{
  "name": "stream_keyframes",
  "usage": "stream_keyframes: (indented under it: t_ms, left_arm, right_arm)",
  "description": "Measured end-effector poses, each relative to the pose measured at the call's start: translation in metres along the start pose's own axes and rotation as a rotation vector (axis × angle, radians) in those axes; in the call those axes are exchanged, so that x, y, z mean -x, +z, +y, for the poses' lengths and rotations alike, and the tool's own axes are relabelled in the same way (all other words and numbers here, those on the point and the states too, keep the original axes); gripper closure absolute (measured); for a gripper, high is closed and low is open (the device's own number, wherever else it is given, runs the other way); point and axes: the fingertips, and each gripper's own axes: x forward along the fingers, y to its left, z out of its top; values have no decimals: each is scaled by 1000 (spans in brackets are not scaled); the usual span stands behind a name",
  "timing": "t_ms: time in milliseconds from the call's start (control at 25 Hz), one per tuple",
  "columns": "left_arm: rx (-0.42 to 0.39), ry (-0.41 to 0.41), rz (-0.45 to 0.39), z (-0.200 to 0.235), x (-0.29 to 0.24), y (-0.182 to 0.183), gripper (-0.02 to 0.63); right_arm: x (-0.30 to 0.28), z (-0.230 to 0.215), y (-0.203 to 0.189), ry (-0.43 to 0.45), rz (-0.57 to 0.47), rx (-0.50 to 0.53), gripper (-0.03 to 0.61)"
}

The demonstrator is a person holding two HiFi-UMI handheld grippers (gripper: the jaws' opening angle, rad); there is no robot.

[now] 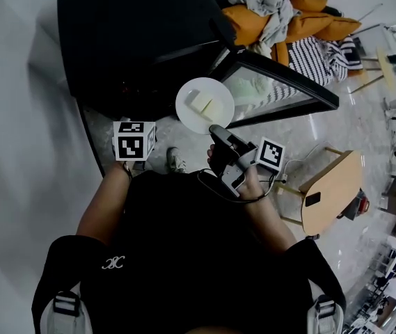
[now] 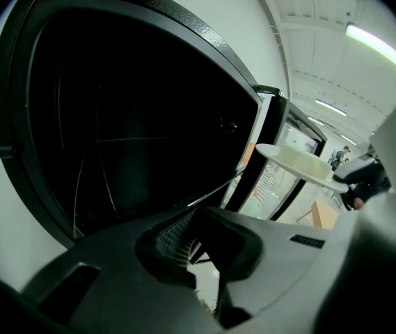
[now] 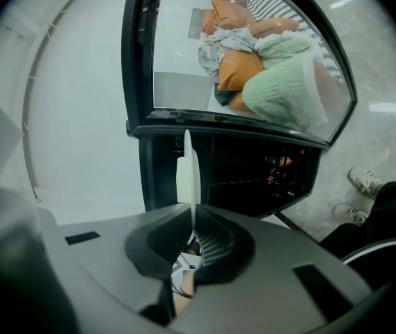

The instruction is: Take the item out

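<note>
A white plate [image 1: 186, 110] carrying pale food pieces [image 1: 203, 104] hangs in the air just in front of the black cabinet [image 1: 135, 33]. My right gripper [image 1: 216, 130] is shut on the plate's near rim. In the right gripper view the plate [image 3: 186, 172] stands edge-on, pinched between the jaws of that gripper [image 3: 192, 229]. The cabinet's glass door [image 1: 281, 82] is swung open to the right. My left gripper [image 2: 196, 245] is shut with nothing in it and faces the dark cabinet interior [image 2: 135, 131]. Its marker cube [image 1: 134, 140] sits left of the plate.
Orange cushions and crumpled clothes [image 1: 288, 19] lie beyond the open door. A small wooden table [image 1: 333, 190] stands to the right on the glossy floor. The person's shoe [image 1: 177, 161] is below the plate. A white wall [image 1: 17, 117] runs along the left.
</note>
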Motion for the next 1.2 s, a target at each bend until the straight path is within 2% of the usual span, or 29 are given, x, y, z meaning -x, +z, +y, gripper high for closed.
stream_keyframes:
  t_ms: [440, 640, 720, 1040, 1200]
  left_arm:
    - [0, -10, -17, -4, -3, 7, 612]
    - [10, 28, -22, 11, -10, 10, 612]
    - [42, 45, -11, 21, -13, 8, 612]
    - [252, 50, 16, 51, -16, 4, 612]
    - [289, 69, 27, 59, -19, 3, 612]
  right_arm:
    - [-2, 5, 0, 3, 3, 6, 558]
    - [-7, 3, 1, -4, 5, 5, 558]
    - [-7, 4, 1, -4, 3, 4, 558]
    - [-4, 11, 0, -8, 4, 5, 558]
    - [-1, 10, 0, -13, -3, 6, 558]
